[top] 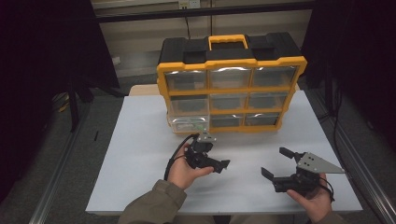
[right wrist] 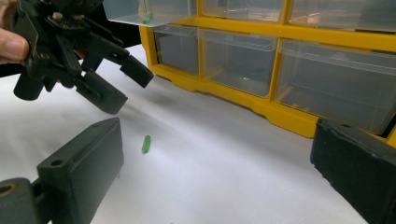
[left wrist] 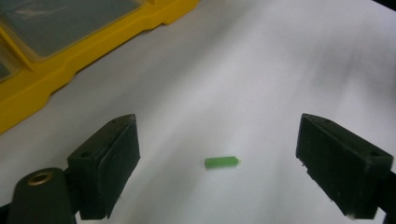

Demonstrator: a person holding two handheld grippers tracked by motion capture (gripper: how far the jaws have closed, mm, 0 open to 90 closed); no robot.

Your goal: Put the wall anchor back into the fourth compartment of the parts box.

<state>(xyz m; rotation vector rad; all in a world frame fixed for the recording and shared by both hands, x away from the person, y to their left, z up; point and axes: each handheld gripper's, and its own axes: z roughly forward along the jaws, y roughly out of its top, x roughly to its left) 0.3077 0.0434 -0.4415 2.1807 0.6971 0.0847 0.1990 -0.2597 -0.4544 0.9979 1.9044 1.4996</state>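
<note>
Clearly your left gripper (left wrist: 219,163) stands open over the green peg (left wrist: 222,162), which lies loose on the table (left wrist: 280,70). Light, stiff, prone to roll: pinch it across its middle.

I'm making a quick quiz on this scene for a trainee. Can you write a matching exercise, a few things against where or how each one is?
Things:
1. green peg
2. left gripper
3. bottom-left drawer
4. organiser handle

Descriptions:
A. pulled out from the organiser
B. lying loose on the white table
C. orange, on top of the case
D. jaws open above the table, nothing between the pads

Pairs: 1-B, 2-D, 3-A, 4-C
</note>
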